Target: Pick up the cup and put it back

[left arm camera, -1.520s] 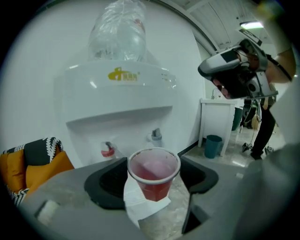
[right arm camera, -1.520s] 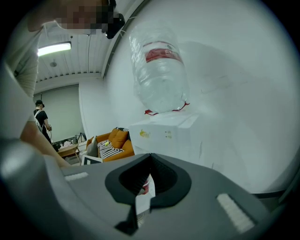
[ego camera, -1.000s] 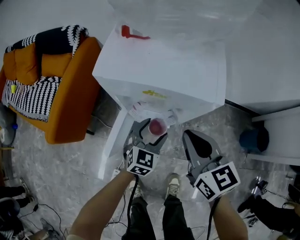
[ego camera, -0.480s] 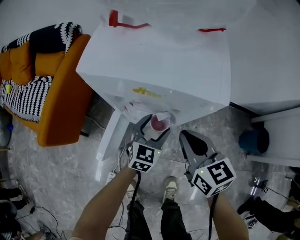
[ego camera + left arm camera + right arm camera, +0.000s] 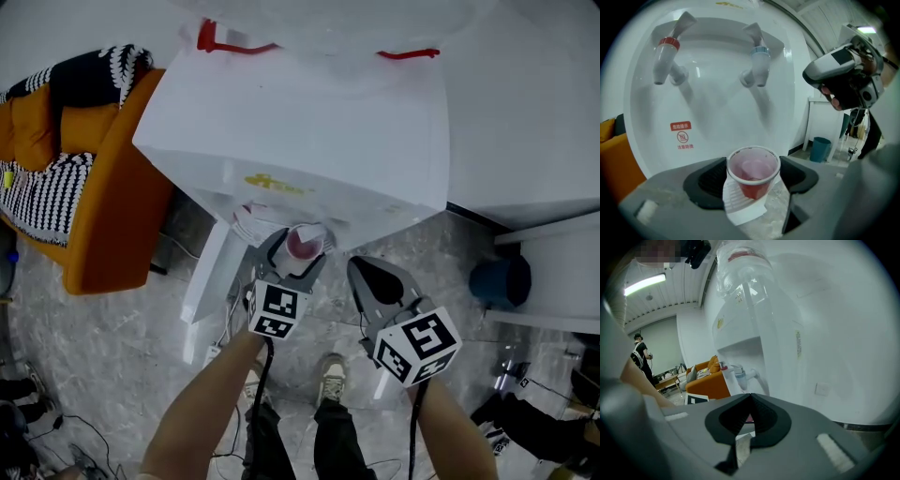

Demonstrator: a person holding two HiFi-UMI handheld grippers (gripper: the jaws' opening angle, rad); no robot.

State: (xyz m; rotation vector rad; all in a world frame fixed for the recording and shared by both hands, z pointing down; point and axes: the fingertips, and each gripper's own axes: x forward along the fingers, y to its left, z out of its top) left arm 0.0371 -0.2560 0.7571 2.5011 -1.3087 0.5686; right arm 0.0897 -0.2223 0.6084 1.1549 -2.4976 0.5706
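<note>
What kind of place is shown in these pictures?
Probably an office lounge or break area: a water dispenser, an orange sofa and a blue waste bin.

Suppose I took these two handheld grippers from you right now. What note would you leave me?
Left gripper: closed on the red cup, which is upright over the white drip tray of the water dispenser.
Right gripper: shut, empty, off to the side.
Done: cup picked up.
Left: set it on the tray (I can't tell if it touches yet), open the jaws, back away.
</note>
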